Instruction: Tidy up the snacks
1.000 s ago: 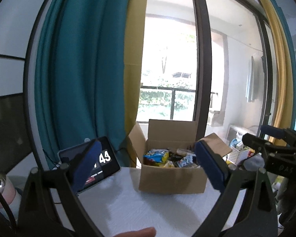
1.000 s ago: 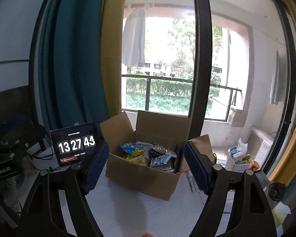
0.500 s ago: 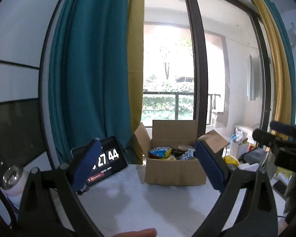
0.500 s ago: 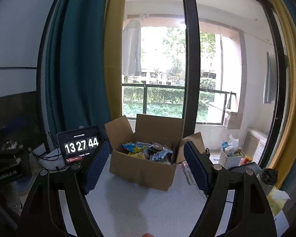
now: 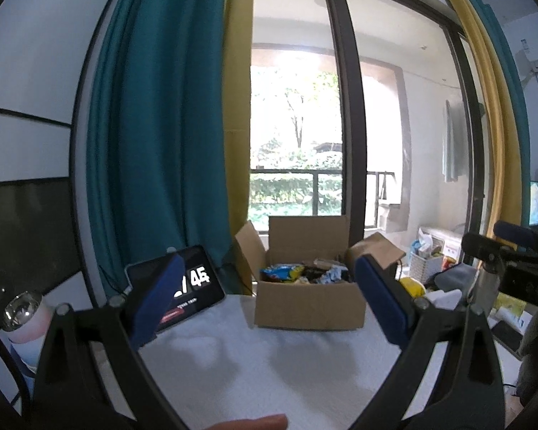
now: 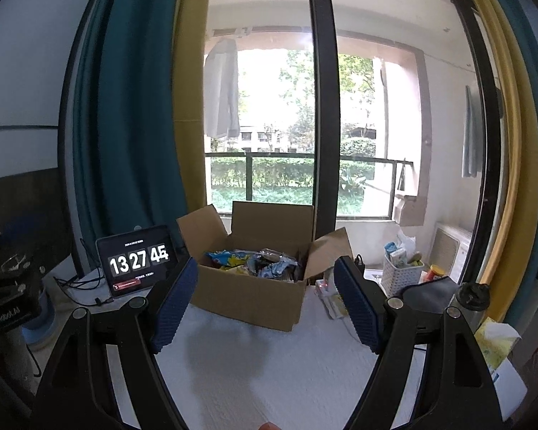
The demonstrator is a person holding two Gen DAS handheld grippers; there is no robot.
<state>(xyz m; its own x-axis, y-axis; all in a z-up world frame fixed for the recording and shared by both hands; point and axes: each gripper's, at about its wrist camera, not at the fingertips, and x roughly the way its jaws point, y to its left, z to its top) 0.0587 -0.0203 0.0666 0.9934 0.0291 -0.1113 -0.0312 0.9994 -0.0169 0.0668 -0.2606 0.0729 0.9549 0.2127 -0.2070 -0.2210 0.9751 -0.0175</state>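
An open cardboard box (image 5: pixel 308 306) (image 6: pixel 249 295) stands at the far side of the white-covered table (image 5: pixel 269 369) (image 6: pixel 269 365). Several snack packets (image 5: pixel 301 274) (image 6: pixel 254 263), blue, yellow and silvery, lie inside it. My left gripper (image 5: pixel 269 299) is open and empty, held above the table well short of the box. My right gripper (image 6: pixel 265 299) is also open and empty, in front of the box. The right gripper's body shows at the right edge of the left wrist view (image 5: pixel 513 268).
A tablet showing a clock (image 6: pixel 138 261) (image 5: pixel 193 286) leans left of the box. Teal and yellow curtains and a window stand behind. A white basket (image 6: pixel 401 274), a tumbler (image 6: pixel 471 297) and a tissue pack (image 6: pixel 496 340) sit to the right. A cup (image 5: pixel 21 317) stands at left.
Both grippers have drawn back and away from the box, which looks smaller and farther. Both stay open and empty. The clock has advanced from 43 to 45.
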